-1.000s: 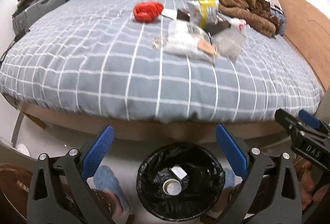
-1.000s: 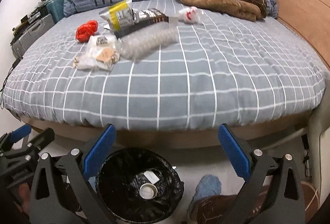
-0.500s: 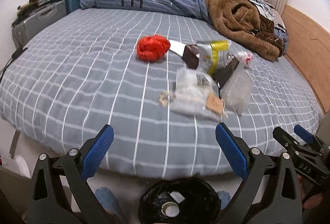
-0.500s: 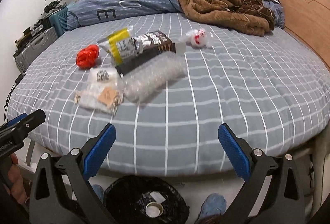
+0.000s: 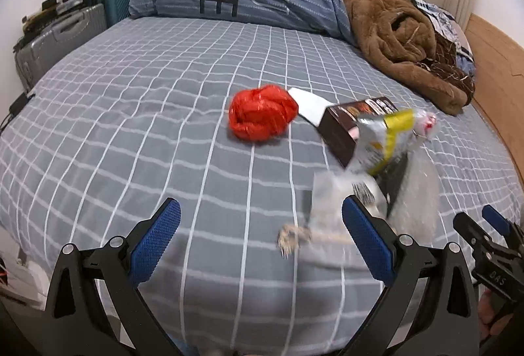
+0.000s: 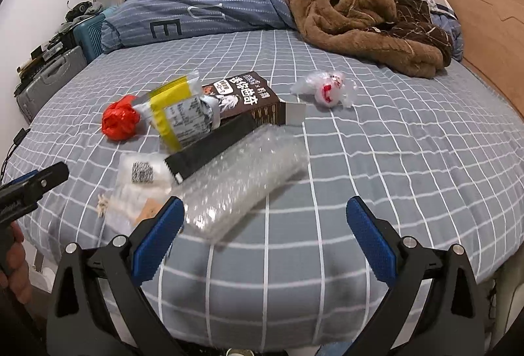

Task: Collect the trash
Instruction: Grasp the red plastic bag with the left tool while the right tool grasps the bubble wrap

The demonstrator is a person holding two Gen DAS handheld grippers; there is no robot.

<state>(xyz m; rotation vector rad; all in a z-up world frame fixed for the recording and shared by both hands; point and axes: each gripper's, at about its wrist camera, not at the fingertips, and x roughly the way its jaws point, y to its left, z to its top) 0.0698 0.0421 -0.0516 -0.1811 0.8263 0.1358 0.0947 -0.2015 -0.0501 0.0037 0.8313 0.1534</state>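
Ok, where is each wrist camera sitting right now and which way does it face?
Left wrist: behind the open left gripper, over the bed's near edge, facing the red crumpled bag; the right gripper shows at lower right.
Right wrist: behind the open right gripper, facing the bubble wrap; the left gripper and a hand show at left.
Shared: red bag, brown box, brown blanket.

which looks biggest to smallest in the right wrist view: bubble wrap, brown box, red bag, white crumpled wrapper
1. bubble wrap, though it lies nearest the camera
2. brown box
3. red bag and white crumpled wrapper: too alike to rank
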